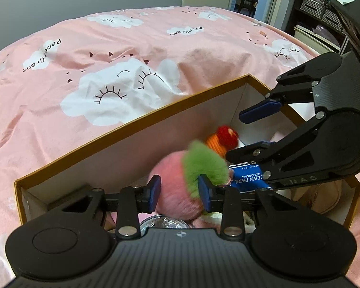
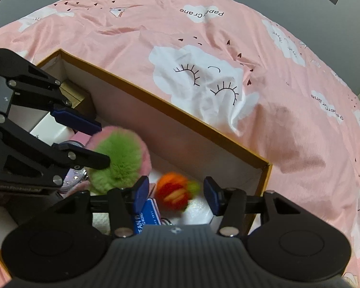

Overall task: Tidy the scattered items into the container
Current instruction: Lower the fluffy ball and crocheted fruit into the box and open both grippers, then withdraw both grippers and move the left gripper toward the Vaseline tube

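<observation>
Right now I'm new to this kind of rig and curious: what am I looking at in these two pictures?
A person holds two hand-held grippers, each carrying a forward-looking camera; one picture comes from each. The left gripper straddles a pink-and-green plush; whether it squeezes is unclear. The right gripper stands open around a blurred orange knitted toy. Both are over a cardboard box on a pink bedspread. A blue tag lies inside the box.

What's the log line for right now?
stage: placing into box | left gripper: closed on pink-green plush over box | right gripper: open, orange toy loose in box
</observation>
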Tool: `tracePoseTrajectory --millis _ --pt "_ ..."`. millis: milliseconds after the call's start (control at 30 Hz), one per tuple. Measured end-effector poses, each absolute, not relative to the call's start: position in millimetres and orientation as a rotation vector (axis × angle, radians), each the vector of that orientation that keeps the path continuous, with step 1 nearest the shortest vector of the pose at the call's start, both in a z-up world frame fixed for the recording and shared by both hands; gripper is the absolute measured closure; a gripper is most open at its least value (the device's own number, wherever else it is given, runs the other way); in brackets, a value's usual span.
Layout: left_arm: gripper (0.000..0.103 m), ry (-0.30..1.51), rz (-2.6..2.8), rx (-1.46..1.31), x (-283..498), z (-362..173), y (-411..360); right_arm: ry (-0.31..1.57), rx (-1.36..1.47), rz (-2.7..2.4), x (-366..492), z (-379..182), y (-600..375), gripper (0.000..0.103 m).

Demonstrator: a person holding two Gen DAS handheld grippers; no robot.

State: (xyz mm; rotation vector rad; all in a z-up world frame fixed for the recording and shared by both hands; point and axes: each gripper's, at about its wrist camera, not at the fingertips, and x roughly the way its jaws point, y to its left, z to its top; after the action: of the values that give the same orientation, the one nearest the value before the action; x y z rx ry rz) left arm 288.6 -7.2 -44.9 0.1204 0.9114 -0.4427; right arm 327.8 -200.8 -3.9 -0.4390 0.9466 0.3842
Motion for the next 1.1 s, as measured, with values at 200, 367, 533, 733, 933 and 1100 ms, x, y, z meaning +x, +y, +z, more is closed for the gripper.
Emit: tracePoseTrajectory --millis 200,367,533,733,933,1100 --pt "0.064 0.91 -0.425 0.111 285 -41 -1 0.998 -0.378 0.411 328 -4 -205 0.06" --pt "0.064 0.871 -0.421 0.121 270 -21 5 0.955 -0.369 0.393 317 7 -205 0.059" --pt "0.064 0.799 -0.399 0.14 242 11 16 0.867 -0.312 0.388 293 28 -203 0.059" --pt "0.064 0.735 -0.343 0.135 194 47 39 0.74 -0.162 0.437 249 55 -200 0.058" --pt "0.062 0.762 -0.236 0.082 146 48 64 0.636 -0.07 0.511 192 66 -187 0.056" --pt "0.06 0.854 -0.148 -0.05 117 23 87 0.651 0.028 0.575 151 53 -175 0.056"
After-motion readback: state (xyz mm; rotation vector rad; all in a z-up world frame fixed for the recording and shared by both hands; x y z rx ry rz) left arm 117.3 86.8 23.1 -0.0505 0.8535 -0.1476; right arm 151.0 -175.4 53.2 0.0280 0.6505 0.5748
